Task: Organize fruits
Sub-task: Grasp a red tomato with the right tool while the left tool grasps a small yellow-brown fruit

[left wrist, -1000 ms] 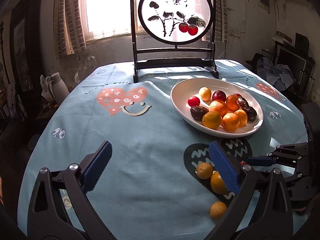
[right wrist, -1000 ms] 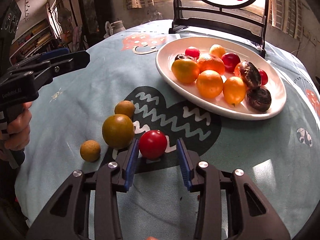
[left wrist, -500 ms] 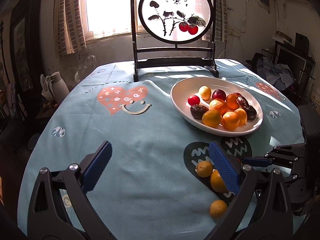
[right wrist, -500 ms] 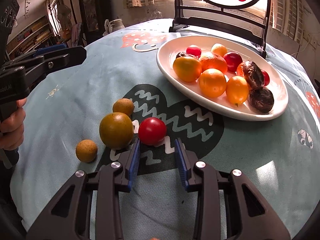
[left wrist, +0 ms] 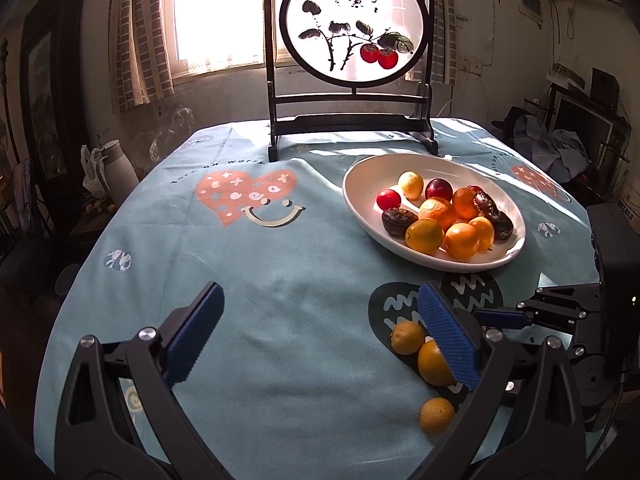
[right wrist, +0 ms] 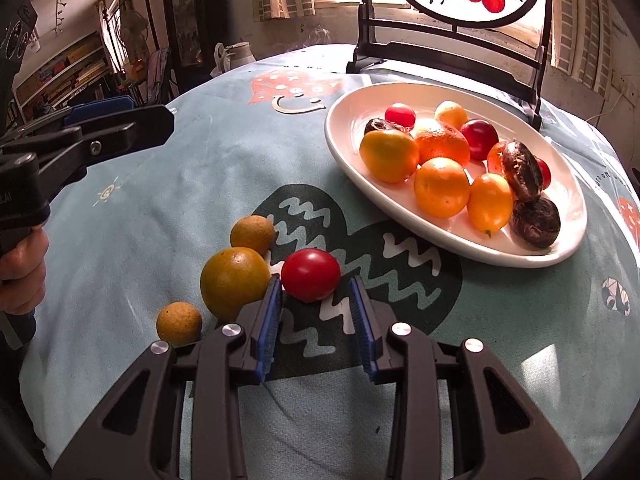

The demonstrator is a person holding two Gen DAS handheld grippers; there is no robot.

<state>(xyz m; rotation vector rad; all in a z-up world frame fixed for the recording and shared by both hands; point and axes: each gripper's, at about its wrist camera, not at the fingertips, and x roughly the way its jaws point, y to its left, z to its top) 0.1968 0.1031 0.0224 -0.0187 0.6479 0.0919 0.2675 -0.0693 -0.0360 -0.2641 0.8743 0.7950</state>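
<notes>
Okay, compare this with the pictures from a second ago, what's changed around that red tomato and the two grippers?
The right gripper narrowed its jaws and now frames the red tomato more tightly; the tomato sits just past the tips, on the cloth, not clamped. The left gripper stayed open and in place. The three loose yellow fruits and the plate with its fruit did not move.

A round table under a pale blue printed tablecloth [left wrist: 256,280] fills both views. At right of centre on it sits a white oval plate [left wrist: 360,200] of fruit; a dark wooden screen stand [left wrist: 348,120] stands at the top. Lower centre lie a red tomato [right wrist: 310,274], a large orange [right wrist: 234,282] and two small oranges [right wrist: 252,235] [right wrist: 179,323].
</notes>
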